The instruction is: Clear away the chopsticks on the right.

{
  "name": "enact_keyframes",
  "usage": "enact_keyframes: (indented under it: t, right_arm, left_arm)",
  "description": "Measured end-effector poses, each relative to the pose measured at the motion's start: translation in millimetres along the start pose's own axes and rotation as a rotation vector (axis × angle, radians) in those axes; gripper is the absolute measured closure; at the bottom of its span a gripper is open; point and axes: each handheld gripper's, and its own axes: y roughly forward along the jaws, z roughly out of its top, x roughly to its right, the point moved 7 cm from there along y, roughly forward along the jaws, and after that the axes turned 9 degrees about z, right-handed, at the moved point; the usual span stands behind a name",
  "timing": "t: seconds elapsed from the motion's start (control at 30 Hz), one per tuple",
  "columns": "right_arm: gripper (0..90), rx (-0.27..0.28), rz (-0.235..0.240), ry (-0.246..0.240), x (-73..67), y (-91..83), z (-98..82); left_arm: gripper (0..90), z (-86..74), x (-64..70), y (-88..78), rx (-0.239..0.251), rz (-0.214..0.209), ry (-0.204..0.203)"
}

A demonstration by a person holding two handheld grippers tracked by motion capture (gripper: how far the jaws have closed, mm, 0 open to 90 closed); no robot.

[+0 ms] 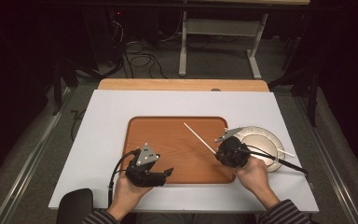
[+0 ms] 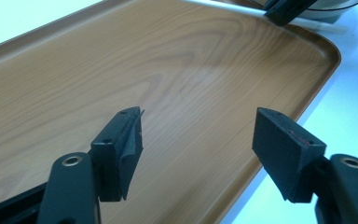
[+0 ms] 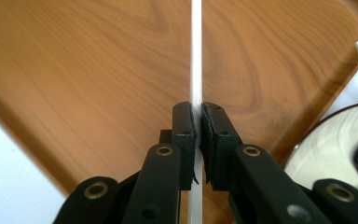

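A thin white stick (image 1: 198,136) slants over the brown wooden tray (image 1: 168,140), and my right gripper (image 1: 216,151) is shut on its near end. In the right gripper view the pads (image 3: 186,126) pinch the stick (image 3: 196,46), which runs straight ahead above the tray (image 3: 98,70). My left gripper (image 1: 168,172) rests at the tray's near left edge. Its jaws stand wide apart in the left gripper view (image 2: 198,140) with nothing but tray (image 2: 191,70) between them.
A round white plate (image 1: 261,137) lies just right of the tray, with a second white stick (image 1: 284,152) beside it. The tray sits on a white board (image 1: 107,121) on a wooden table. Floor, cables and a table frame lie beyond.
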Motion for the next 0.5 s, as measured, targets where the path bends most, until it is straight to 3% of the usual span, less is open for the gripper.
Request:
enact_keyframes:
  t: [0.5]
  right_arm:
    - [85.3,-0.028,-0.014,0.056,7.7,25.3,2.1]
  left_arm:
    - [33.4,-0.4,0.1,-0.9,0.002,0.0,0.002]
